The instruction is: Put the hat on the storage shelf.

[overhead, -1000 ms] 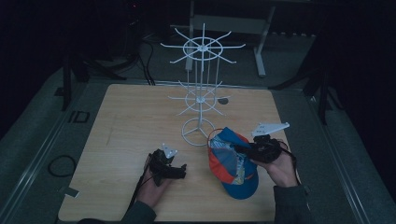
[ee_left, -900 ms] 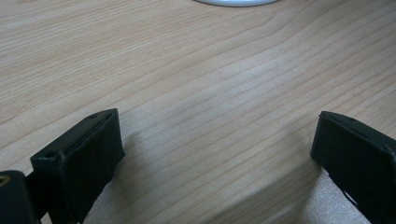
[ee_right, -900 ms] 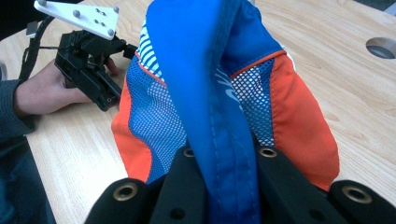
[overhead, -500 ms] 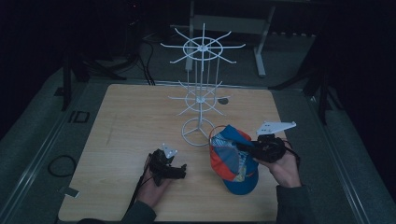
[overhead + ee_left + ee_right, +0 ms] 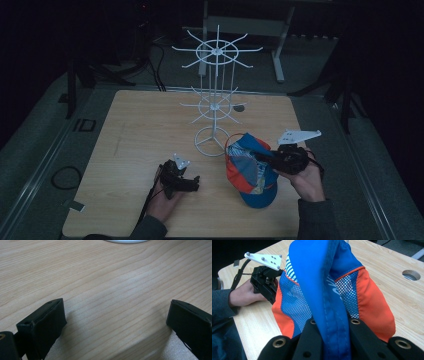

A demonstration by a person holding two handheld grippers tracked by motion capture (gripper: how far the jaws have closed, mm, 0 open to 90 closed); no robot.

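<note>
Gripping: my right gripper [image 5: 267, 157] pinches the cap [image 5: 247, 170] lower right, lifting it toward the rack [image 5: 216, 95].
Idle: my left gripper [image 5: 192, 184] rests wide, empty.

table [image 5: 140, 130]: pale wood-grain top, smooth, matt w/ slight sheen; cut edge looks rough, chipboard-like
cap [image 5: 329, 290]: cloth; blue woven band w/ stitched seam, orange panels smooth, mesh parts open-weave
rack [image 5: 215, 100]: thin white wire, looks like coated metal, smooth; round base glossy-ish
left gripper [image 5: 115, 322]: jaws black, matt, plastic-looking, faint scuffs
right gripper [image 5: 332, 340]: jaws black matt w/ brass-coloured eyelets; 
plate [image 5: 298, 135]: white, flat, matt
sleeve [image 5: 222, 302]: dark ribbed knit
floor [image 5: 45, 150]: grey, dull, carpet-like
</note>
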